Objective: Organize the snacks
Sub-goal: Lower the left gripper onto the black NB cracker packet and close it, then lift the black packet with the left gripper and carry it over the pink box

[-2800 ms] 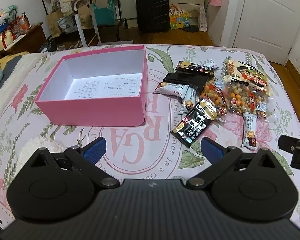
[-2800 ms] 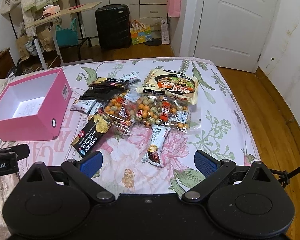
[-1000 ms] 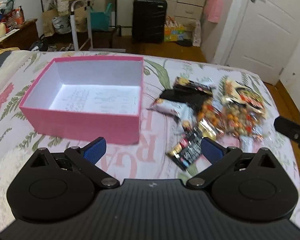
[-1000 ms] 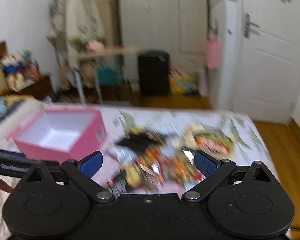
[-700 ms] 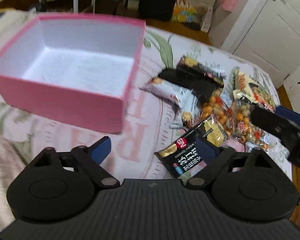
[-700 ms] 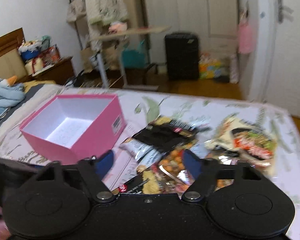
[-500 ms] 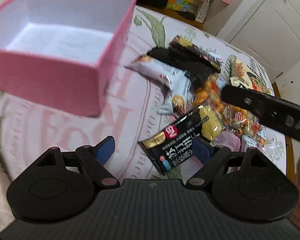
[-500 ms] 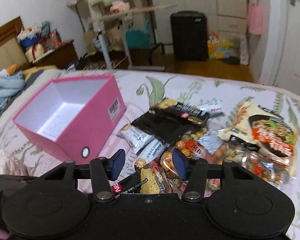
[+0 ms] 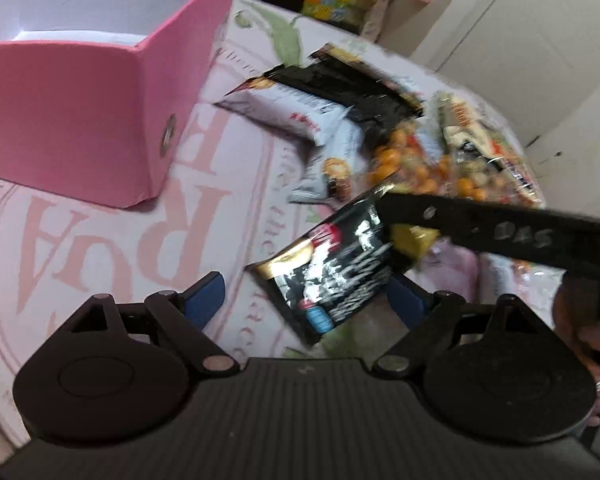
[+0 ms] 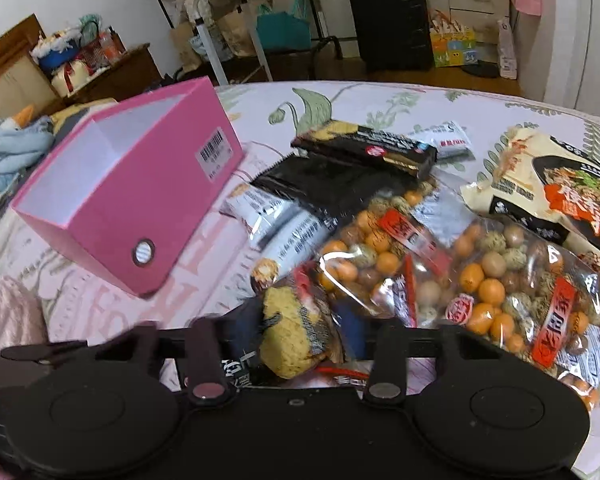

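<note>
Floral bedding [image 9: 80,240] serves as the work surface, with a bedroom behind it. Nearest, the left gripper [image 9: 302,298] hovers with its fingers spread wide and nothing between them. Just ahead of it lies the black snack packet [image 9: 336,276], and the right gripper [image 10: 296,330] has its fingers pressed onto the packet's yellow end; whether the packet is lifted yet I cannot tell. Beyond sits the loose pile: white bars [image 10: 284,224], a bag of round coated nuts [image 10: 480,272], a dark box [image 10: 364,148] and a noodle bag [image 10: 560,196]. Off to the left, the pink box [image 10: 140,208] appears to hold nothing. Sorting has barely begun, I judge: every snack still lies outside the box.
</note>
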`<state>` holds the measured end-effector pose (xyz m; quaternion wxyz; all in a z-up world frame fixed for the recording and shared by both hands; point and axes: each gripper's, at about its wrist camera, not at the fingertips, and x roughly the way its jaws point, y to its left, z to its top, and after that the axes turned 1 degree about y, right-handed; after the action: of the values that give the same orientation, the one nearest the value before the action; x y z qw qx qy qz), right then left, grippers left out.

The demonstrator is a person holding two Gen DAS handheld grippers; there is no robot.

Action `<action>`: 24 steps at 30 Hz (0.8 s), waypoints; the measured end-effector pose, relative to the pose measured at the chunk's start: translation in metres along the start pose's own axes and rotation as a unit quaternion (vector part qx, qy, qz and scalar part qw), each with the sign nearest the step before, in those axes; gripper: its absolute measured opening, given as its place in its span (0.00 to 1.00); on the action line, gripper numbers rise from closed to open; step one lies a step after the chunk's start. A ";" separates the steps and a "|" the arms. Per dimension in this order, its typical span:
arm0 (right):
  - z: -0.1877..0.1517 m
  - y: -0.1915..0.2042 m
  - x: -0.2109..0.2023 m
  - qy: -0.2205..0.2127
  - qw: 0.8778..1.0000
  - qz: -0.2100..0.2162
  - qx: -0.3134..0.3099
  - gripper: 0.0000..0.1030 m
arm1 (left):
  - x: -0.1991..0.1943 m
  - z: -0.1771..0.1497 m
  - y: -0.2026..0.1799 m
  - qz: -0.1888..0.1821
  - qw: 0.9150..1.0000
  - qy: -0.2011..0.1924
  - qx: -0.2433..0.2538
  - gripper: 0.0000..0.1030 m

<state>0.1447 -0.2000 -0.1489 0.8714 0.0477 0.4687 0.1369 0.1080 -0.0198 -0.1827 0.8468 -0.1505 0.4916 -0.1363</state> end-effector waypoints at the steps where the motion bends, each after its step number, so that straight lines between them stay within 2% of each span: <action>1: -0.002 -0.001 0.000 0.002 1.000 -0.001 0.005 0.36 | 0.000 0.000 0.000 -0.002 1.000 -0.004 -0.005 0.84; 4: -0.009 -0.009 0.000 0.003 0.999 0.004 0.037 0.35 | -0.001 0.002 0.006 -0.017 1.000 -0.008 -0.025 0.78; 6: -0.013 -0.012 0.001 0.000 0.999 0.002 0.050 0.35 | -0.001 0.005 0.008 -0.045 0.998 0.006 -0.037 0.71; 9: -0.019 -0.016 0.001 -0.004 0.998 -0.004 0.066 0.34 | 0.003 0.002 0.007 -0.039 0.998 0.022 -0.040 0.65; 13: -0.024 -0.021 0.000 -0.004 0.996 0.003 0.091 0.35 | 0.003 -0.002 0.003 -0.031 0.999 0.015 -0.031 0.65; 16: -0.026 -0.025 0.000 0.003 0.994 0.012 0.111 0.39 | 0.001 -0.002 0.007 -0.046 0.998 0.011 -0.049 0.64; 17: -0.026 -0.025 -0.001 0.006 0.994 0.011 0.113 0.42 | 0.000 -0.001 0.006 -0.049 0.998 0.014 -0.042 0.64; 20: -0.026 -0.026 -0.003 0.038 0.989 0.026 0.140 0.44 | -0.007 0.003 0.001 -0.032 0.999 0.018 -0.020 0.64; 24: -0.026 -0.016 -0.012 0.067 0.986 0.027 0.152 0.46 | -0.023 0.007 -0.002 -0.032 0.999 0.037 -0.002 0.65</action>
<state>0.1195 -0.2200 -0.1571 0.8165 0.1829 0.5400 0.0909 0.1029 -0.0121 -0.1598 0.8229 -0.1625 0.5179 -0.1680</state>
